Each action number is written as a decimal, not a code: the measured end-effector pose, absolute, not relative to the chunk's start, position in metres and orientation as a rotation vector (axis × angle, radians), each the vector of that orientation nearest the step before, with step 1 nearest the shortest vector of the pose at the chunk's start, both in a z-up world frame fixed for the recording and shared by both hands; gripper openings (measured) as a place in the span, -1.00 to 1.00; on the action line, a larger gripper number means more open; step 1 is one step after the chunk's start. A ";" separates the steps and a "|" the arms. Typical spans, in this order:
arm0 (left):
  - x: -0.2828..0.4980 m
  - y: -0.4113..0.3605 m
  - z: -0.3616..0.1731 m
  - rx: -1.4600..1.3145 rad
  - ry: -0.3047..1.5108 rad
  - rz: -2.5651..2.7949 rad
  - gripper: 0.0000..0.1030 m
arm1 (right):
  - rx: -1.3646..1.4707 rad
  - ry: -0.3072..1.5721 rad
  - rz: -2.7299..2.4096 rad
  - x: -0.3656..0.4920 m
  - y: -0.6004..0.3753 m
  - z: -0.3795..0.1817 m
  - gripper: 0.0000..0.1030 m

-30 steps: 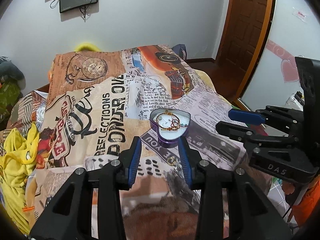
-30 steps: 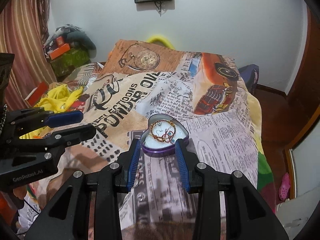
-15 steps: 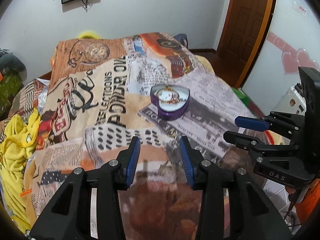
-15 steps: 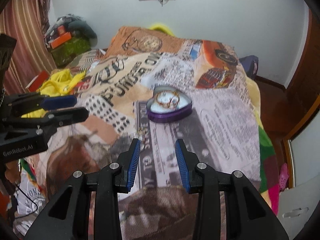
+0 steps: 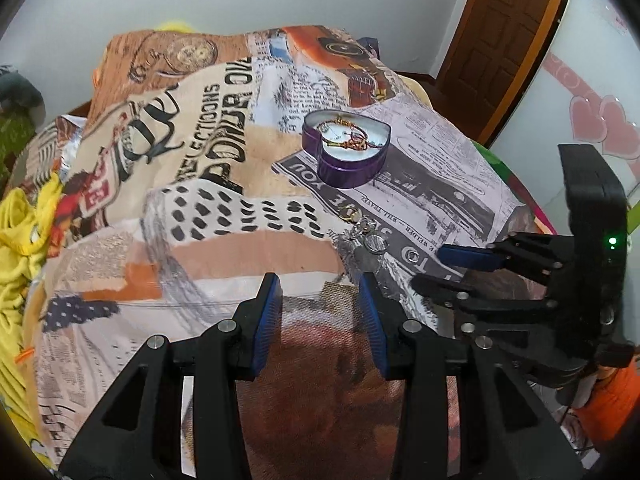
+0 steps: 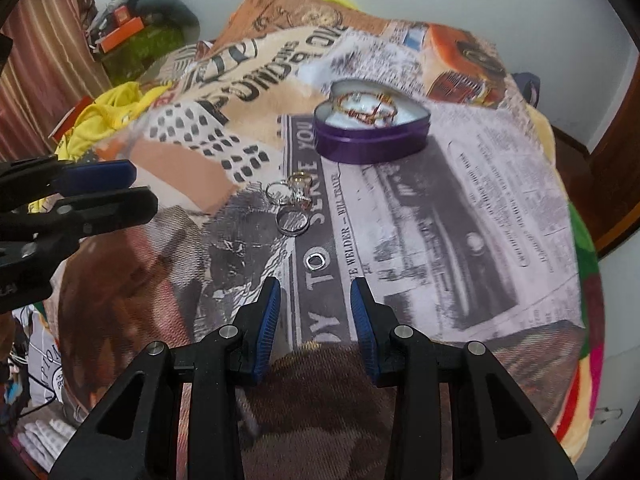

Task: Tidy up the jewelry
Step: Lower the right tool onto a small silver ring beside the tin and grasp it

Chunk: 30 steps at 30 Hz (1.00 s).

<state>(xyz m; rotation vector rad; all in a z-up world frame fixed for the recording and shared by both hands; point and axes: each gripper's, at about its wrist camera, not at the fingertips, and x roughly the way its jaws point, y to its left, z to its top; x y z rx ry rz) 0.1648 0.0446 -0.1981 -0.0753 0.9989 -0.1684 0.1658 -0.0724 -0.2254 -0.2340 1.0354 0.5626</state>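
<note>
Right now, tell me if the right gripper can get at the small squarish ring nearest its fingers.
Probably yes. The right gripper stands open with nothing between its jaws, and the squarish ring lies alone on the blanket just ahead of it. The other rings lie farther off.

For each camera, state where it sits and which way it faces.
Left wrist: on the left gripper, angled down at the bedspread; own open fingers below, right gripper at right.
Right wrist: on the right gripper, angled down likewise; own open fingers below, left gripper at left.
Shared: the purple heart tin and loose rings.
</note>
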 end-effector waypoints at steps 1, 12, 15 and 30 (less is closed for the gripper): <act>0.166 0.044 -0.199 -0.075 1.000 -0.171 -0.23 | -0.226 1.035 0.564 0.167 -0.072 -0.227 -0.36; 0.175 0.034 -0.208 -0.059 1.006 -0.203 -0.23 | -0.212 0.985 0.584 0.171 -0.072 -0.234 -0.58; 0.177 0.031 -0.209 -0.060 1.007 -0.213 -0.23 | -0.217 0.978 0.591 0.173 -0.070 -0.235 -0.82; 0.195 -0.001 -0.228 -0.062 1.060 -0.293 -0.23 | -0.141 0.939 0.572 0.178 -0.099 -0.214 -0.82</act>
